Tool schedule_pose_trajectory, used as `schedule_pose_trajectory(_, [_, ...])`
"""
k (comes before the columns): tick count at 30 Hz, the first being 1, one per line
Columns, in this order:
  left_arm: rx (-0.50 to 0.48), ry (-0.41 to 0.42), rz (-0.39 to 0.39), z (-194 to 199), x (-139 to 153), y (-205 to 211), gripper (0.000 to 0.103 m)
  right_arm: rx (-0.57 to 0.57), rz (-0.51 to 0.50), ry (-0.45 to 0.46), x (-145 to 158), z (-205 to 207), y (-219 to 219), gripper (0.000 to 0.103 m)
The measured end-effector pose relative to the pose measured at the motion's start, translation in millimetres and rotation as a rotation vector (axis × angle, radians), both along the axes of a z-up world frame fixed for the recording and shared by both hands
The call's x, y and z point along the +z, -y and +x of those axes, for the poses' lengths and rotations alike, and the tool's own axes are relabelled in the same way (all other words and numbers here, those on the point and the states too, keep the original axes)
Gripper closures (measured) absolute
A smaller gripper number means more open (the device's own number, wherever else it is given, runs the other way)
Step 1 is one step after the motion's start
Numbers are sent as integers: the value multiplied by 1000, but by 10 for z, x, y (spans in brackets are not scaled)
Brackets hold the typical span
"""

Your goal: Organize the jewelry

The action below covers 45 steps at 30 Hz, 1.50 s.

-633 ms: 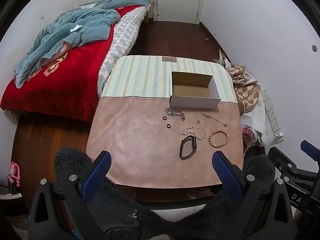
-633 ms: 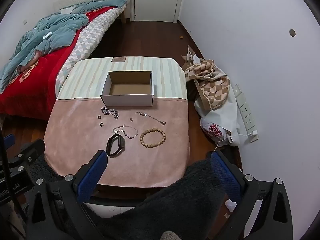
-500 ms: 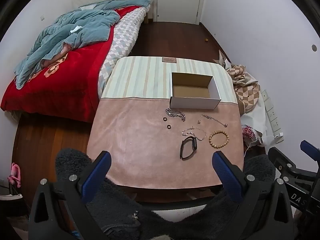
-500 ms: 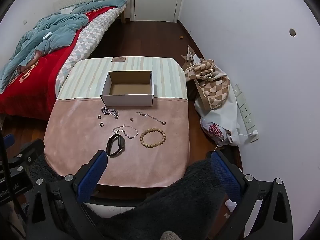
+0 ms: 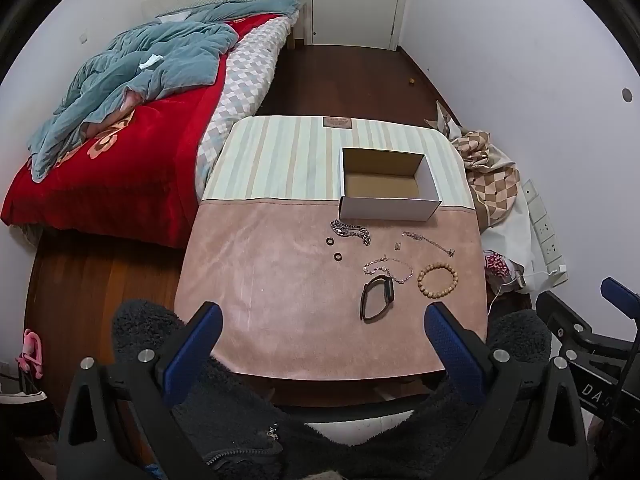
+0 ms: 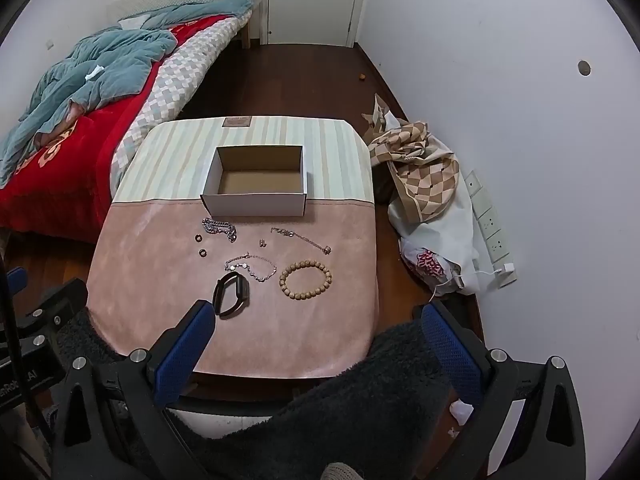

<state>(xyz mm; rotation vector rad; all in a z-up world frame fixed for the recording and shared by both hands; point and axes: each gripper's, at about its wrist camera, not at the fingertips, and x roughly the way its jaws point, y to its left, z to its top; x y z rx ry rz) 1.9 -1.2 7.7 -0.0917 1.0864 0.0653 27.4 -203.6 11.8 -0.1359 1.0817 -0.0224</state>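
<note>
An empty white cardboard box [image 5: 387, 184] [image 6: 256, 182] stands open on the table. In front of it lie a silver chain [image 5: 350, 231] [image 6: 219, 228], two small dark rings [image 5: 338, 256] [image 6: 202, 253], a thin bracelet [image 5: 428, 239] [image 6: 302, 235], a sparkly bracelet [image 5: 388, 269] [image 6: 252, 267], a wooden bead bracelet [image 5: 437, 281] [image 6: 305, 279] and a black band [image 5: 377, 297] [image 6: 231, 293]. My left gripper [image 5: 322, 318] and right gripper [image 6: 316, 318] are both open and empty, held above the table's near edge.
The table [image 5: 280, 288] has a pink near half and a striped far half. A bed [image 5: 120, 128] with red and blue covers stands to the left. Bags [image 6: 424, 184] and a power strip [image 6: 490, 224] lie against the right wall.
Both views have crept slightly toward the table; nothing on it has moved and both grippers stay open.
</note>
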Motion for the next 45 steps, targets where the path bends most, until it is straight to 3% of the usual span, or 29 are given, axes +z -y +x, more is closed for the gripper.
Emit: schedule_pose_trajectory(45, [-6,9,8,2,35,6,0,0,-1,27,126,-33,27,0])
